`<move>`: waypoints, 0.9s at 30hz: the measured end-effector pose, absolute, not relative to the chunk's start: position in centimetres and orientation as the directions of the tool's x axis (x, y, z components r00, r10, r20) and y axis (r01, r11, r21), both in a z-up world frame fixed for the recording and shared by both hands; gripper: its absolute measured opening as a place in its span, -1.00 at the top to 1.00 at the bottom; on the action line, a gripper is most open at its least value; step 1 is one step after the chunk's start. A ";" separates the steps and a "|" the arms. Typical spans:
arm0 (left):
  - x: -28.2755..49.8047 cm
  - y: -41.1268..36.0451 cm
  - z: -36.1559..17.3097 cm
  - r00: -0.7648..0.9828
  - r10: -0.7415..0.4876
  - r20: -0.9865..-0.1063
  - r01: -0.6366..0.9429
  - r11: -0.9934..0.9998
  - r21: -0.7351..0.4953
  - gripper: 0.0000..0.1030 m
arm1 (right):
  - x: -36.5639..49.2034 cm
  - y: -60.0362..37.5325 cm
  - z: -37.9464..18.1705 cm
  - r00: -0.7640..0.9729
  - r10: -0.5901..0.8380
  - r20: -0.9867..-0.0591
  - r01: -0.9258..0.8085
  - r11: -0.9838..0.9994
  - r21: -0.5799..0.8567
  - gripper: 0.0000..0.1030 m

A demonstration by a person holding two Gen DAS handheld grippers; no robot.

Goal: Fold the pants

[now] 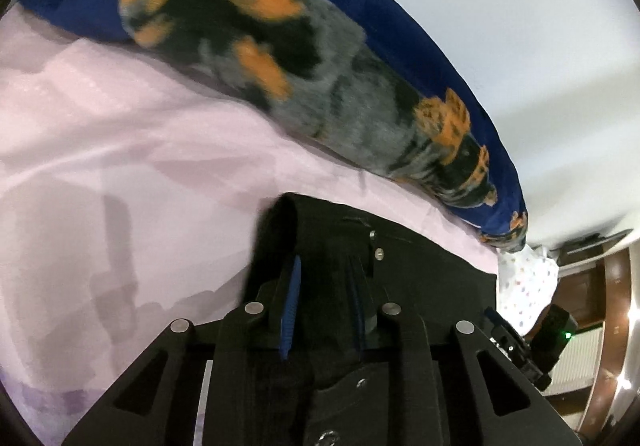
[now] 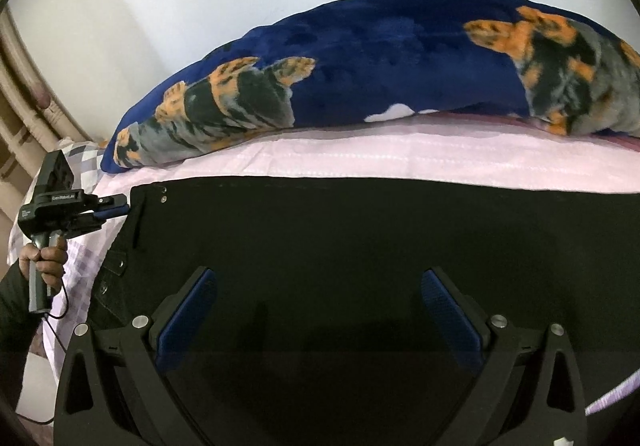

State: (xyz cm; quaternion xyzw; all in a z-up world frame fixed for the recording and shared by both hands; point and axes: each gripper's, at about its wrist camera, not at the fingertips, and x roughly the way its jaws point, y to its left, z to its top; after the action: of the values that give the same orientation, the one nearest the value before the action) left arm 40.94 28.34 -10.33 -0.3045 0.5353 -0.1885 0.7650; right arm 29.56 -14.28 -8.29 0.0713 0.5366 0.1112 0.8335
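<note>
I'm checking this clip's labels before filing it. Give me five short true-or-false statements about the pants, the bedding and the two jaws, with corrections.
1. The pants are black. True.
2. The pants lie on a green sheet. False: the sheet is pale pink.
3. The right gripper has its jaws wide apart above the pants. True.
4. The left gripper is clear of the pants. False: its jaws have waistband fabric between them.
5. A blue blanket with an orange, grey and black print lies beyond the pants. True.
</note>
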 end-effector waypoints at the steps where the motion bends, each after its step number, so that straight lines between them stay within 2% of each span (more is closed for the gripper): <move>1: 40.8 28.6 -10.5 0.357 -0.611 -0.707 -0.048 0.743 -0.667 0.54 | 29.7 -14.2 -8.5 0.395 0.266 -0.879 -0.109 0.964 0.243 -0.98; 11: 42.8 26.2 -11.0 0.336 -0.678 -0.654 -0.008 0.692 -0.722 0.54 | 30.1 -14.7 -9.7 0.377 0.270 -0.886 -0.099 0.963 0.251 -0.98; 17: 44.9 25.3 -12.2 0.323 -0.673 -0.665 -0.028 0.696 -0.718 0.54 | 31.0 -15.0 -10.4 0.363 0.280 -0.889 -0.120 0.960 0.254 -0.98; 18: 45.0 25.2 -12.3 0.329 -0.669 -0.666 -0.035 0.696 -0.717 0.55 | 31.2 -15.0 -10.6 0.359 0.284 -0.889 -0.129 0.959 0.254 -0.98; 19: 44.9 25.2 -12.3 0.341 -0.659 -0.670 -0.037 0.703 -0.710 0.70 | 31.4 -15.0 -10.7 0.357 0.289 -0.888 -0.137 0.957 0.257 -0.98; 23: 43.8 25.0 -11.2 0.389 -0.627 -0.675 -0.008 0.730 -0.683 0.80 | 32.7 -14.7 -11.0 0.327 0.316 -0.891 -0.244 0.939 0.243 -0.98; 25: 43.0 24.7 -9.8 0.432 -0.626 -0.649 0.035 0.731 -0.681 0.83 | 33.8 -14.2 -11.0 0.291 0.343 -0.893 -0.340 0.910 0.239 -0.98; 27: 41.4 24.3 -7.7 0.480 -0.660 -0.578 0.123 0.703 -0.700 0.84 | 35.2 -13.8 -10.7 0.249 0.370 -0.895 -0.430 0.870 0.241 -0.98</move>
State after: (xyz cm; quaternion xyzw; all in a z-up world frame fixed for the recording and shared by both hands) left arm 41.42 24.31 -7.69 -0.2990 0.4483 -0.2426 0.8067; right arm 35.24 -13.81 -10.74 -0.0267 0.5582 0.2533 0.7896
